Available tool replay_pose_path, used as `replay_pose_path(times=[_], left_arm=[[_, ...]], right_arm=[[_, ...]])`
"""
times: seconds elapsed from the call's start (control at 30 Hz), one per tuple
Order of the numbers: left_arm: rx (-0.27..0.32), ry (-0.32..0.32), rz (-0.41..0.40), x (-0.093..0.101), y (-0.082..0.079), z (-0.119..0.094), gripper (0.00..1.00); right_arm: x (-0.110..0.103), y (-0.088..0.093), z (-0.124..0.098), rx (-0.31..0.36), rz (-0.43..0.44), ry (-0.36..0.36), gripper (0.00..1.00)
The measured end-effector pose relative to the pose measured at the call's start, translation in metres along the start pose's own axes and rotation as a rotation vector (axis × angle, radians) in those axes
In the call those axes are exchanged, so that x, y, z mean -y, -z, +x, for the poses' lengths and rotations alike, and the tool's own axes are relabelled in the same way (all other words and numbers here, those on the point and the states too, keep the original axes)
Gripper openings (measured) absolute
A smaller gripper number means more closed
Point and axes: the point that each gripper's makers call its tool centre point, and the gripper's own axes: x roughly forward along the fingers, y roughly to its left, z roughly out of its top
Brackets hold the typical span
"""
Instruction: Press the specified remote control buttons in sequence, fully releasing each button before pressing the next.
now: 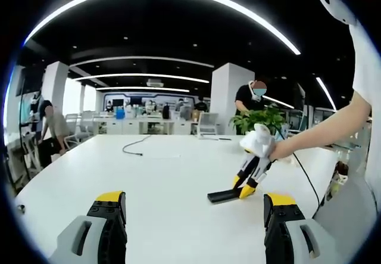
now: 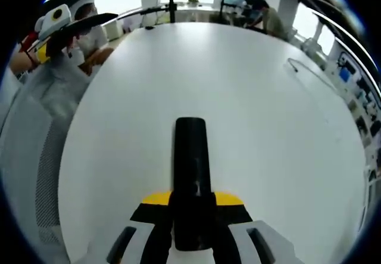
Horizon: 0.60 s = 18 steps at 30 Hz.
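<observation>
On the white table point(image 1: 149, 174), at about four o'clock in the left gripper view, lies the black remote control point(image 1: 225, 196), flat and slim, with the right gripper point(image 1: 244, 189) tilted down onto its near end. From the right gripper view the same remote point(image 2: 190, 174) runs straight out toward twelve o'clock between the yellow-tipped jaws, which are closed against its sides at the lower end, so the right gripper point(image 2: 191, 207) has a firm hold there. The left gripper point(image 1: 193, 216) hangs over bare table with its jaws spread wide and nothing between them.

The remote looks like a light, rigid plastic bar, smooth and probably a bit slippery on this glossy top, so it would likely skid if pressed without support. Holding it by the long edges near one end, as it is now, seems the sensible grip; that leaves the upper face free for pressing. Its buttons are too dark to make out.

The table is broad, pale and smooth, with a thin dark cable point(image 1: 136, 148) at eleven o'clock. A potted plant point(image 1: 259, 121) stands at two o'clock. Beyond is an open office with white columns, curved ceiling lights, desks and several people.
</observation>
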Motion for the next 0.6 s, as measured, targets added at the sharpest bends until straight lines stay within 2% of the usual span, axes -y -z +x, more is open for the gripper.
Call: replay_pose_path(times=[0.6], left_arm=[[-0.009,0.0,0.0,0.0005,0.0015,0.0,1.0]], right_arm=[[0.0102,-0.0001,0.0002,-0.002,0.002,-0.003,0.21]])
